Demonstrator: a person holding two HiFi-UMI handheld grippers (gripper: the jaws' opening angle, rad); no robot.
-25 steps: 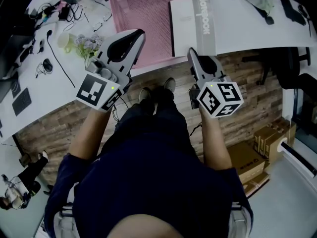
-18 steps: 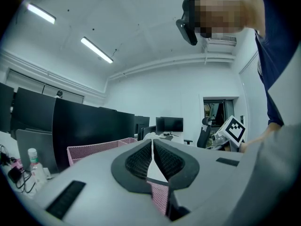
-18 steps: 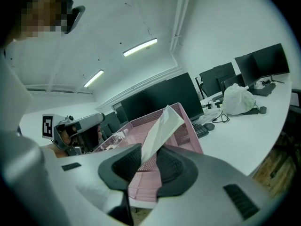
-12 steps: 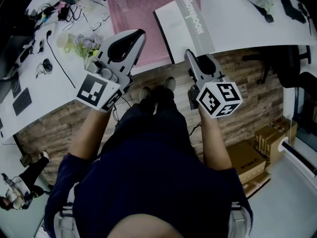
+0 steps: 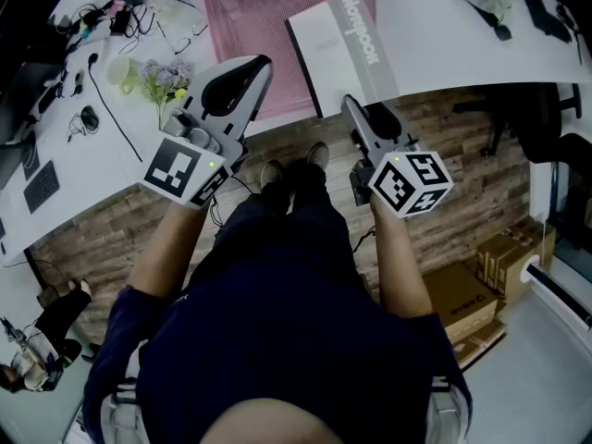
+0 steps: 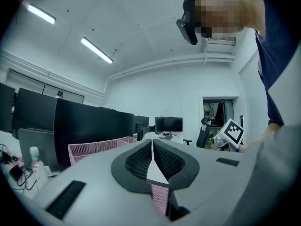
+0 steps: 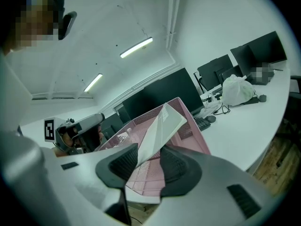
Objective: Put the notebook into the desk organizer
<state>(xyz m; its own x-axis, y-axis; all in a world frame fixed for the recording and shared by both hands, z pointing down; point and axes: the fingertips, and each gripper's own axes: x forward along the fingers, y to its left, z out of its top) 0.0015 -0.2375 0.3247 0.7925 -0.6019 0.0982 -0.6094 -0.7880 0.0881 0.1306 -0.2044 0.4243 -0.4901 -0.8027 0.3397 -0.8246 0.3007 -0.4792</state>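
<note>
Bench (image 5: 462, 44) front edge runs just ahead of both tong tips, with wood floor (image 5: 462, 174) below it. The organizer (image 5: 264, 35), pink mesh, sits at that edge, open top up. Flowers (image 5: 162, 77) and cables (image 5: 102, 91) crowd its left side. Bare white bench lies to the right of the notebook.

Notebook (image 5: 338, 44): not in the organizer yet. It slants across the organizer's right wall, near edge at the bench front, far side raised over the mesh. In the right gripper view it rises as a tilted white slab (image 7: 162, 124) above the pink wall (image 7: 190, 121).

Right tongs (image 5: 351, 109): jaws apart and just been opening. The notebook's near corner sits between the 2 pads (image 7: 149, 154), against the left one, with a gap to the right one. No squeeze visible.

Left tongs (image 5: 259, 67): pads together, nothing between them (image 6: 152, 142). They are at the organizer's front left corner, apart from the notebook.

Pose: both forearms stretched forward from the body, marker cubes toward the person. Left tongs point about level, right tongs tipped slightly down toward the notebook.
</note>
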